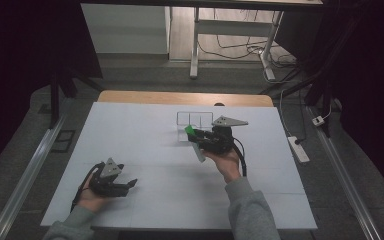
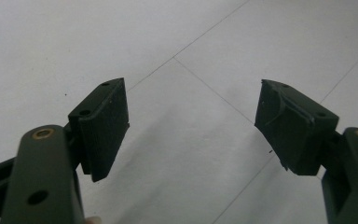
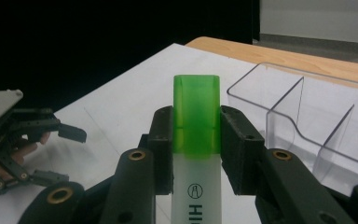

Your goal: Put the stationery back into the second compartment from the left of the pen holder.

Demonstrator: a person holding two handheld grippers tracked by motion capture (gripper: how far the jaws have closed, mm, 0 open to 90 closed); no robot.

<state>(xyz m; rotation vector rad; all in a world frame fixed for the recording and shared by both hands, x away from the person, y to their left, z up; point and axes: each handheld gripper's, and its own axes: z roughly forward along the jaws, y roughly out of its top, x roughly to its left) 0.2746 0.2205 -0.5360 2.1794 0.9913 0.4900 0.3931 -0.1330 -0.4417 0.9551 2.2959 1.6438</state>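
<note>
Left gripper (image 1: 130, 184) spread wide; right gripper (image 3: 196, 140) pinching green-capped highlighter (image 3: 196, 154) beside clear tray (image 3: 307, 121).

Marker (image 1: 194, 141) (in right tongs (image 1: 196, 136)) just before the tray (image 1: 194, 119); left tongs (image 1: 130, 184) well apart.

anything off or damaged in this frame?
One thing: the left tool's right-hand pad looks chipped and peeling along its top edge in the left gripper view. Otherwise fine: the highlighter sits straight in the right tool, clear organizer upright.
</note>
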